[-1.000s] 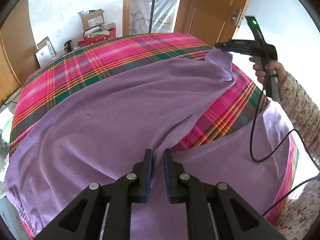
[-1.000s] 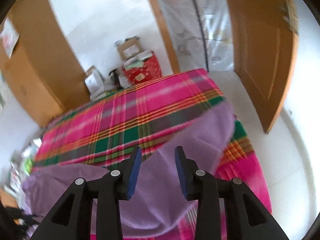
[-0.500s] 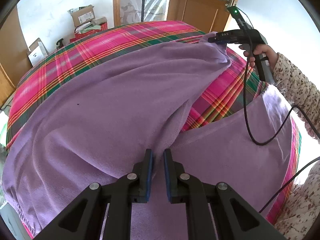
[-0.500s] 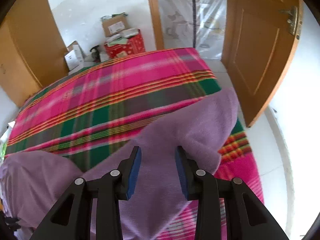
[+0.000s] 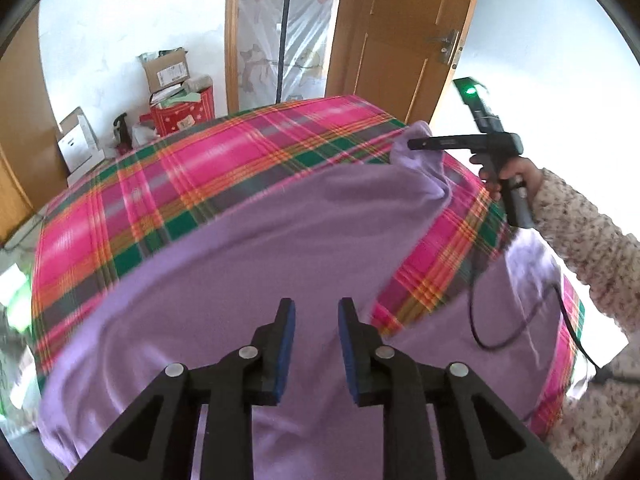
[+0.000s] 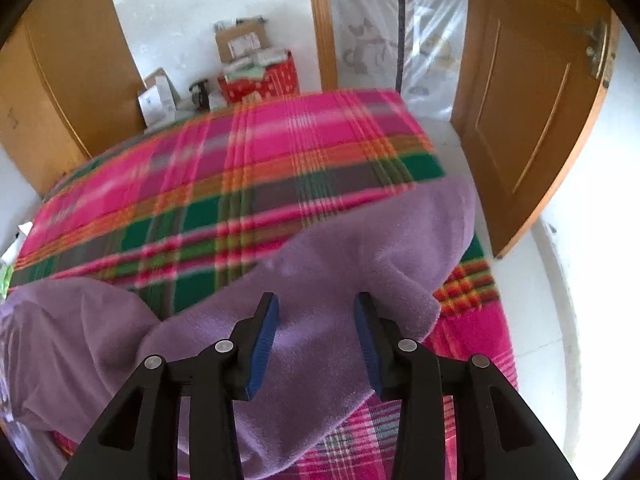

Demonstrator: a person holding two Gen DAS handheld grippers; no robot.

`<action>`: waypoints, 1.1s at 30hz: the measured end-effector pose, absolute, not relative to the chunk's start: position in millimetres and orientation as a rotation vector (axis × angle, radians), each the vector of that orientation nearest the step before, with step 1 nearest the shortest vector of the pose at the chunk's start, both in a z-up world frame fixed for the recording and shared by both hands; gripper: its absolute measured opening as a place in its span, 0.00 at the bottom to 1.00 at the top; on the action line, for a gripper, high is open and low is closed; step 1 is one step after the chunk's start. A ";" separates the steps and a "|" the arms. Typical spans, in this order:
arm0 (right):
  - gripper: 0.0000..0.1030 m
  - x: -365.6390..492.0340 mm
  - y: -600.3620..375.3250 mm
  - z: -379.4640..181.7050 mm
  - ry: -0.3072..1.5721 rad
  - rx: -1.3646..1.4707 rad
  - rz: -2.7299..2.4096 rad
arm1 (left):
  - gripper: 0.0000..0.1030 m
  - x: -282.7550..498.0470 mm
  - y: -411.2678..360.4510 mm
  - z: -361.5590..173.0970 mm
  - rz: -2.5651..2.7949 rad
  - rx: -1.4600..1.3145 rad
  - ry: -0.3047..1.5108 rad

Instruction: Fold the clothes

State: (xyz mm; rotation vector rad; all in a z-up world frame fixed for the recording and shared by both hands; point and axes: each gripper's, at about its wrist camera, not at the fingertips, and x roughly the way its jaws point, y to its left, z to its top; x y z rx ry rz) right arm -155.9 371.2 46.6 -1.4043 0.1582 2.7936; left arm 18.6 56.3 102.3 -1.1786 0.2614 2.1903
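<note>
A purple garment (image 5: pixel 248 280) lay spread over the near half of a bed covered by a pink plaid blanket (image 5: pixel 208 176), its far right corner bunched toward the door (image 5: pixel 404 36) side. The left gripper (image 5: pixel 316 316) hung above the near edge of the cloth with its fingers (image 5: pixel 286 344) opening and nothing pinched between them; the fabric sat below them, released. The right gripper (image 6: pixel 316 316) was over the far right corner, its fingers (image 6: pixel 264 340) also opening, and the wrist view showed a clear gap with the cloth lying under rather than in it, so that corner looked let go as well. A hand (image 5: pixel 508 172) in a speckled sleeve held that tool at the right of the bed. The step in hand appeared to be setting down a fold, with the right sleeve side laid across the body of the garment. The next move probably called for both tools to lift clear, then find fresh edges on the loose portion at the near right and bring it over squarely without dragging the layer already placed.
</note>
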 end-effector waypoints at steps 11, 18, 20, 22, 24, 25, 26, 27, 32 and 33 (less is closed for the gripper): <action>0.47 -183.4 355.0 53.4 0.234 -1.547 2.899 | 0.22 -78.6 135.7 75.1 2.195 -1.227 0.423; 0.47 -186.5 357.1 41.9 0.314 -1.575 2.888 | 0.29 -98.3 181.5 60.8 2.072 -1.192 0.536; 0.47 -185.1 355.5 41.7 0.313 -1.582 2.902 | 0.29 -104.0 187.3 54.9 2.031 -1.216 0.532; 0.47 -184.4 357.0 42.4 0.307 -1.585 2.912 | 0.33 -107.5 190.6 49.8 2.001 -1.234 0.507; 0.47 -184.5 357.9 41.9 0.309 -1.585 2.923 | 0.34 -109.3 192.5 45.1 1.980 -1.250 0.477; 0.47 -184.9 358.6 41.0 0.305 -1.582 2.920 | 0.35 -108.6 194.7 41.7 1.976 -1.259 0.493; 0.47 -185.7 360.3 39.7 0.309 -1.577 2.910 | 0.35 -107.9 196.8 38.4 1.971 -1.268 0.508; 0.47 -186.7 362.3 38.2 0.316 -1.572 2.899 | 0.35 -107.3 198.9 35.0 1.967 -1.277 0.524; 0.47 -191.5 369.6 32.8 0.313 -1.545 2.839 | 0.35 -98.7 207.1 23.2 1.966 -1.296 0.576; 0.47 -192.9 368.9 32.3 0.286 -1.544 2.822 | 0.35 -97.2 207.3 22.7 1.970 -1.293 0.575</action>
